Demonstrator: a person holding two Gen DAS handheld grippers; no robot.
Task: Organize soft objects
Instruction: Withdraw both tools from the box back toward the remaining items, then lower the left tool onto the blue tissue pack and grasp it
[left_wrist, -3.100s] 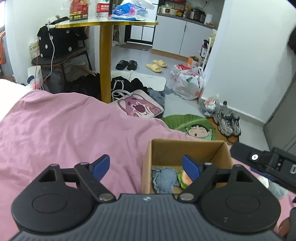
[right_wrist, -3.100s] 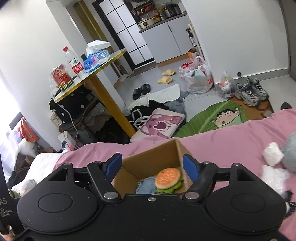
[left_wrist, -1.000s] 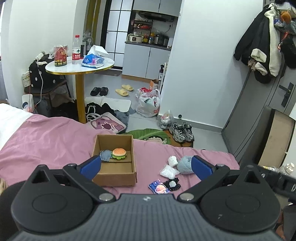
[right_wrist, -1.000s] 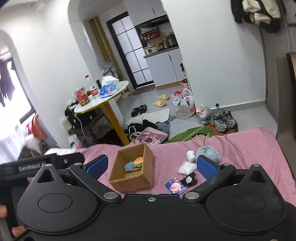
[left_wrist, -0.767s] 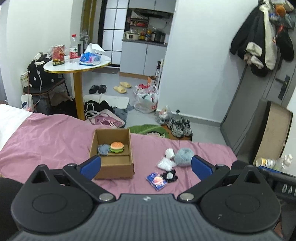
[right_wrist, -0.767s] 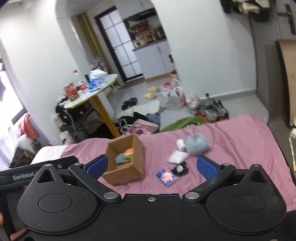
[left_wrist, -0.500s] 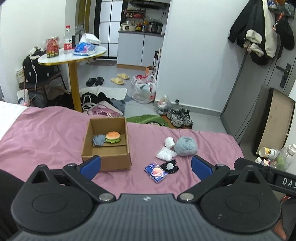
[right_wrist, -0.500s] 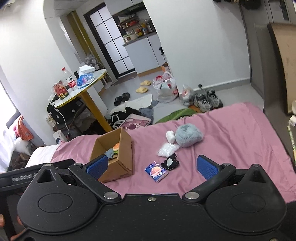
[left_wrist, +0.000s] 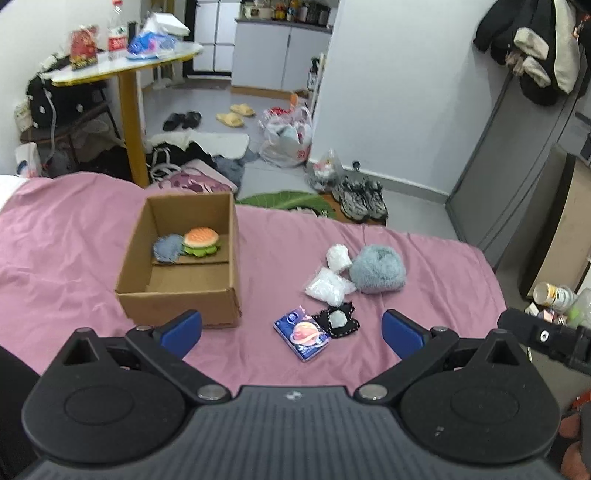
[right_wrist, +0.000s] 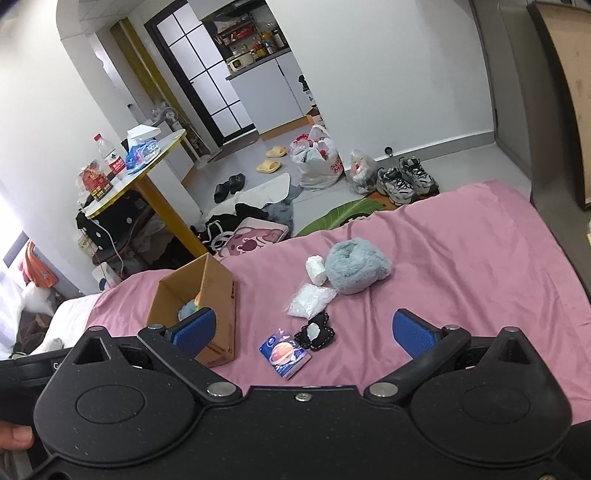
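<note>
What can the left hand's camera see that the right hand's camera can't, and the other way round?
Only the left wrist view shows coats hanging on a door and looks fully into the cardboard box, burger toy plain. Only the right wrist view shows a thumb at its lower edge. Both share the pink bed cover, grey fluffy ball and blue packet.

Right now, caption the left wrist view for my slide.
Open left gripper above pink bed; burger toy in cardboard box, soft items outside.

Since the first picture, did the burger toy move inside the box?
No. The burger toy sits against the far wall of the cardboard box, beside the blue fuzzy pad, as before; only the cameras pulled back.
</note>
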